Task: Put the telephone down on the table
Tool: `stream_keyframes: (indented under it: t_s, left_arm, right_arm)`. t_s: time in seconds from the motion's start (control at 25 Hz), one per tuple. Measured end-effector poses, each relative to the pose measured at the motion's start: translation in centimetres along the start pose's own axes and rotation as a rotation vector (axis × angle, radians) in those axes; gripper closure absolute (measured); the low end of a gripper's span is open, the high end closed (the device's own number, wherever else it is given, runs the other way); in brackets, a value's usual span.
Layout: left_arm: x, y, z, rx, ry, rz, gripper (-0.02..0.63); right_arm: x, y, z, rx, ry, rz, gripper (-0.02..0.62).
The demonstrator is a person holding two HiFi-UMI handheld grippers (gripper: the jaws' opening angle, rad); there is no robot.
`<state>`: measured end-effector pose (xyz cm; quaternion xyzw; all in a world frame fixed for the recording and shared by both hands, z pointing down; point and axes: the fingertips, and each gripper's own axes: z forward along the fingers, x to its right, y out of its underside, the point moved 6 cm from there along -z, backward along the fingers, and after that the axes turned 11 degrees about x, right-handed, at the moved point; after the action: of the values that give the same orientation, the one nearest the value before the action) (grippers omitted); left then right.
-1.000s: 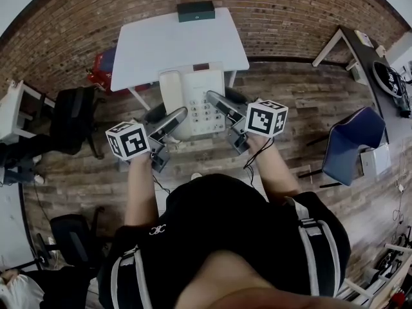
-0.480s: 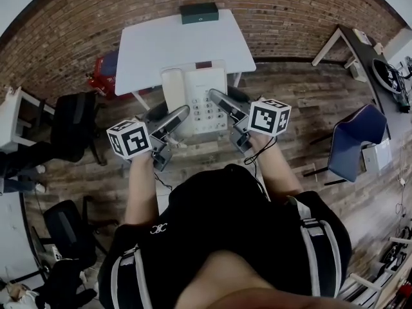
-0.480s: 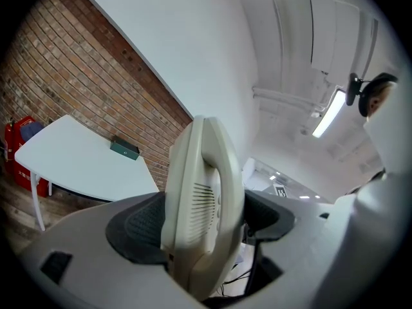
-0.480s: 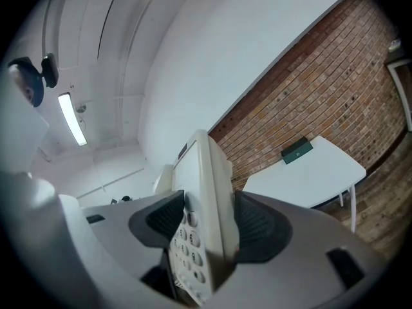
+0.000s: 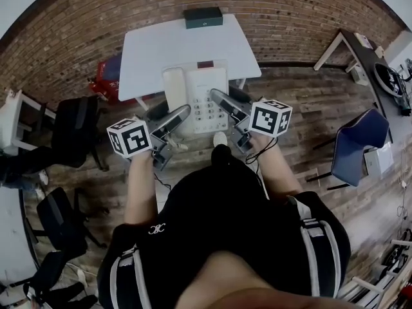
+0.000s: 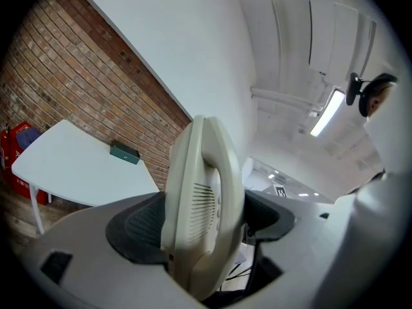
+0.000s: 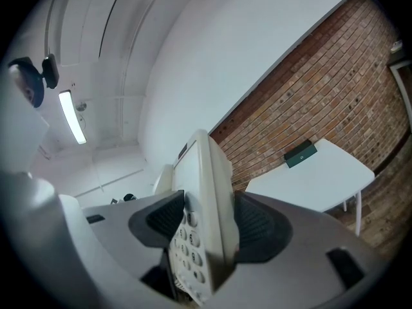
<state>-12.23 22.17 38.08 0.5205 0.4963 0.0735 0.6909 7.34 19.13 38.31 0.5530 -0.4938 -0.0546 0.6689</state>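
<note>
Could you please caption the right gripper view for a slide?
Right hand-held gripper shut on the telephone edge; white table and brick wall beyond.

I count one cream plastic telephone [image 5: 209, 85], one white rectangular table [image 5: 180, 40], one dark green flat box [image 5: 203, 17] at twelve o'clock, and two grippers: my left gripper [image 5: 172, 112] and right gripper [image 5: 224, 96].

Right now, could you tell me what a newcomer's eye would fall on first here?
The cream telephone stands out first, held in the air with the left gripper clamped on its handset side and the right gripper on its keypad side. Beyond it is a white table with a small dark green box at its far edge.
</note>
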Motion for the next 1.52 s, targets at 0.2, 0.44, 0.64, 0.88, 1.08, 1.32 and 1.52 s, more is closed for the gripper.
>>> stream_keyframes:
  t_s: [0.2,0.44,0.64,0.88,1.08,1.32,1.52]
  left_arm:
    - [-1.0,0.0,0.3,0.007,-0.009,0.020,0.239]
    - [-4.1,-1.7,3.3,0.008,-0.024,0.025,0.239]
    - [-7.8,-3.6,6.7,0.001,-0.035,0.015,0.239]
    - [-11.5,-5.4,10.9,-0.015,-0.054,-0.008,0.239]
    - [-14.5,-7.2,14.7,-0.023,-0.080,-0.032,0.239]
    - [-18.0,-9.4,19.4,-0.034,-0.118,-0.065,0.239]
    - [-21.4,-11.6,22.9,-0.036,-0.141,-0.089,0.239]
  right_arm:
    - [0.9,0.3,0.9,0.003,-0.020,-0.002,0.383]
    - [4.3,-1.0,4.2,0.002,-0.033,0.010,0.383]
    - [8.0,-2.5,7.8,-0.014,-0.034,0.023,0.383]
    - [12.5,-4.5,11.5,-0.035,-0.026,0.043,0.383]
    - [16.4,-6.5,14.6,-0.057,-0.023,0.073,0.383]
    - [21.2,-9.0,18.6,-0.097,-0.025,0.106,0.383]
    - [24.9,-10.8,22.6,-0.123,-0.031,0.121,0.383]
